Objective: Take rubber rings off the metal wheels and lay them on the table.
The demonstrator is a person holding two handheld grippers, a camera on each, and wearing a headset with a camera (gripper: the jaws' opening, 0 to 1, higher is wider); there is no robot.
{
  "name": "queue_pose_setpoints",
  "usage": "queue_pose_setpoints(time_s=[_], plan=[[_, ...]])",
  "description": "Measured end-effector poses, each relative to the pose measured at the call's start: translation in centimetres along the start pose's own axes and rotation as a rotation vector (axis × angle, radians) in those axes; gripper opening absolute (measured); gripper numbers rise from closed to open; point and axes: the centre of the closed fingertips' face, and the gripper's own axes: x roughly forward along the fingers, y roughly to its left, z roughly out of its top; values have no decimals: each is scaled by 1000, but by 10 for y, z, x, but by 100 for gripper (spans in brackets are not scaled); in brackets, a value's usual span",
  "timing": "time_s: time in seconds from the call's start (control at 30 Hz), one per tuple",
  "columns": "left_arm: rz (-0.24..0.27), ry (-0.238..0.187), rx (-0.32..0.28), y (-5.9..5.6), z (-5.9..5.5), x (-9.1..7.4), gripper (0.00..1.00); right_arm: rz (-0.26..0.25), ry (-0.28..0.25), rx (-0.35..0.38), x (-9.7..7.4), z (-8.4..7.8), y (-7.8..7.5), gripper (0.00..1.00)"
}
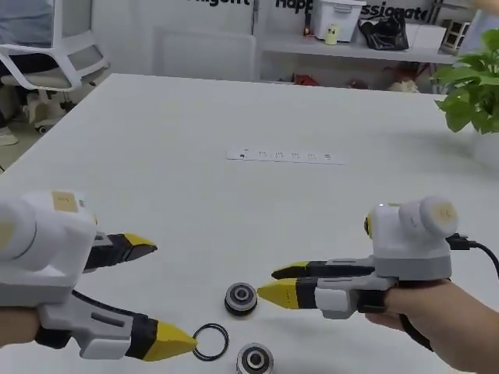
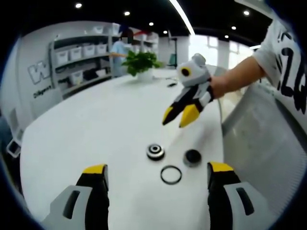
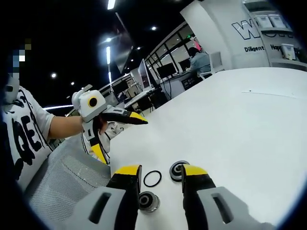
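Jaws on the right gripper (image 1: 267, 283) stand narrow, with a slim gap and nothing between them. In the head view its tips aim toward 9 o'clock, low over the surface (image 1: 234, 195).

The far wheel (image 1: 241, 298) sits just beside those tips, at about 8 o'clock and apart from them. It lies flat with its axle up, so there is no long axis to line up with. In the right gripper view this wheel (image 3: 179, 170) is half hidden behind one jaw.

The left gripper (image 1: 162, 293) is spread wide and empty. Its lower tip is just beside the loose rubber ring (image 1: 210, 341), which lies at 3 o'clock from that tip; contact is too close to call. The ring lies flat on the surface, already off its wheel.

The near wheel (image 1: 255, 358) lies at 4 o'clock from the ring, close to it, at the picture's lower edge.

Both wheels show a dark outer band. Whether that is rubber still seated is too small to tell.

Judgement: the right gripper is nearer the far wheel and is the likelier one to take it. It needs a short drop toward 8 o'clock and a wider gap to straddle the rim.
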Motion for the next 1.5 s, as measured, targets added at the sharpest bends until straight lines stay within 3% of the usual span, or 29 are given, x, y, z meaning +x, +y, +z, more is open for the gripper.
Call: queue_pose_setpoints(time_s=[0.63,1.5], plan=[[4,-6,8,8,8,6,86,-28,19,-109,-5,2,-5,34],[-15,16,14,11,8,22,85,-44,72,-244,-7,-4,-11,37]])
